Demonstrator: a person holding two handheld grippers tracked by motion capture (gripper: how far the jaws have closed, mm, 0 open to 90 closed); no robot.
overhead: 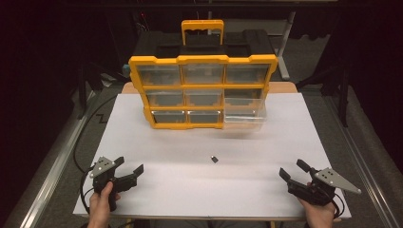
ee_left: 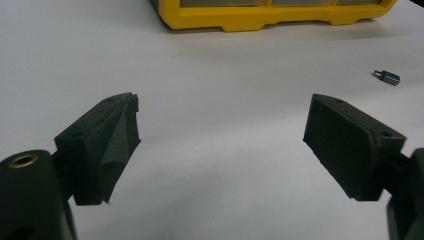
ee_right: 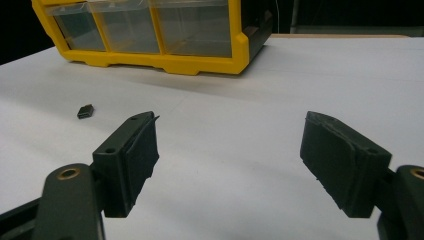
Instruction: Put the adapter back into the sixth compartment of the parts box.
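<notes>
- A dark room is seen behind a white desk that spans the middle of the high view.
- A yellow-framed drawer organizer stands upright at the upper centre of the frame; its lower right clear drawer is pulled out towards the viewer.
- A small dark metal part with a brass-coloured tip lies alone on the desk, just below the frame's centre and well apart from the organizer.
- The left hand-held gripper is held at the lower left, jaws spread wide with nothing between them.
- The right hand-held gripper is held at the lower right, likewise wide open and empty.
- The part is judged light, stiff and easily flicked away; a pinch across its dark body is advised.
</notes>
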